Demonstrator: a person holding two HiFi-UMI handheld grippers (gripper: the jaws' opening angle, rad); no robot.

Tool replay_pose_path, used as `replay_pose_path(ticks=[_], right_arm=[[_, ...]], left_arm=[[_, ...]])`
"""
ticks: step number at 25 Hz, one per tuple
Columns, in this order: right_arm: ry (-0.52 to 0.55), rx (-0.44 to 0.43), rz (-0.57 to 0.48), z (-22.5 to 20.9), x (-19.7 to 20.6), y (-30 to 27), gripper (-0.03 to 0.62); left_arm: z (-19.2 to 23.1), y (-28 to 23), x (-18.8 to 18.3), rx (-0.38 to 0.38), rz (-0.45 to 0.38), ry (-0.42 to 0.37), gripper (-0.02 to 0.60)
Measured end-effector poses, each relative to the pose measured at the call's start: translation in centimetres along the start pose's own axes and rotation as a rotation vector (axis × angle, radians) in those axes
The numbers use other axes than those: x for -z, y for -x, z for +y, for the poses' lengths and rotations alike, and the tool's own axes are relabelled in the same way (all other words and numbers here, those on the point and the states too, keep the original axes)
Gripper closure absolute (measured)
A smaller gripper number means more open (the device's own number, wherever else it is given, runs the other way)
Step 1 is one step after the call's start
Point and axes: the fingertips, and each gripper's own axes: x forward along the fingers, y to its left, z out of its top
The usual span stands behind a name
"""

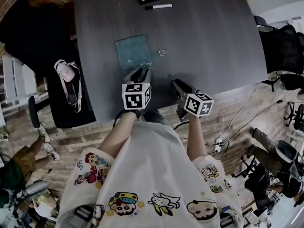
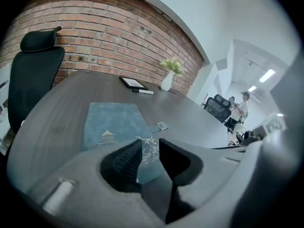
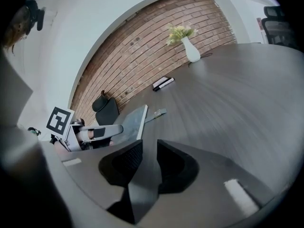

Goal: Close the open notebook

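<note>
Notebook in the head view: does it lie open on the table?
No, the notebook lies flat and shut, with its teal cover facing up.

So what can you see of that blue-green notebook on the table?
The notebook lies flat on the dark grey table, teal cover up, so it looks closed. The cover shows a small pale pagoda and white blossom sprigs. A thin strap with a little metal-looking clasp sticks out from its right side. White page edges show along that side. The left gripper is at its near corner, jaws apart; I cannot tell whether it touches.
</note>
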Motion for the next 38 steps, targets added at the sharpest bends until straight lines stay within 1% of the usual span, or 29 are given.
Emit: replay_pose_path(ticks=[5, 10, 13, 18, 21, 24, 29, 31, 34, 35, 37, 38], right_arm=[[0.072, -0.060, 0.001, 2.6, -2.1, -1.7, 0.484], [0.169, -0.131, -0.010, 6.3, -4.5, -3.2, 0.483], [0.243, -0.177, -0.035, 9.3, -6.6, -3.8, 0.482], [0.359, -0.247, -0.103, 14.6, -9.8, -3.7, 0.482], [0.427, -0.291, -0.143, 17.6, -11.5, -3.5, 0.482], [0.503, -0.319, -0.180, 20.2, -12.7, -3.4, 0.484], [0.645, -0.369, -0.211, 24.0, -13.2, -3.2, 0.485], [0.684, -0.382, -0.227, 25.1, -13.4, -2.9, 0.485], [0.726, -0.394, -0.251, 26.2, -13.4, -2.1, 0.511], [0.734, -0.393, -0.262, 26.4, -13.4, -1.8, 0.525], [0.736, -0.385, -0.287, 26.6, -13.6, -1.2, 0.573], [0.732, -0.378, -0.299, 26.7, -13.7, -0.9, 0.585]], left_arm=[[1.5, 1.9, -2.4, -0.009, -0.073, 0.023, 0.474], [3.5, 5.2, -4.8, -0.012, -0.159, 0.041, 0.474], [5.0, 7.8, -6.6, -0.029, -0.224, 0.039, 0.474], [6.9, 12.7, -8.9, -0.029, -0.317, 0.043, 0.476], [8.0, 15.5, -10.2, -0.057, -0.374, 0.020, 0.476], [8.9, 17.9, -11.2, -0.090, -0.418, -0.003, 0.476], [10.3, 21.6, -11.6, -0.152, -0.469, 0.000, 0.479], [10.7, 22.8, -11.4, -0.162, -0.486, 0.009, 0.506], [11.1, 24.2, -11.3, -0.151, -0.515, 0.037, 0.530], [11.1, 24.6, -11.3, -0.150, -0.524, 0.038, 0.539], [11.0, 25.2, -11.2, -0.145, -0.539, 0.028, 0.580], [10.9, 25.4, -11.2, -0.139, -0.544, 0.022, 0.581]])
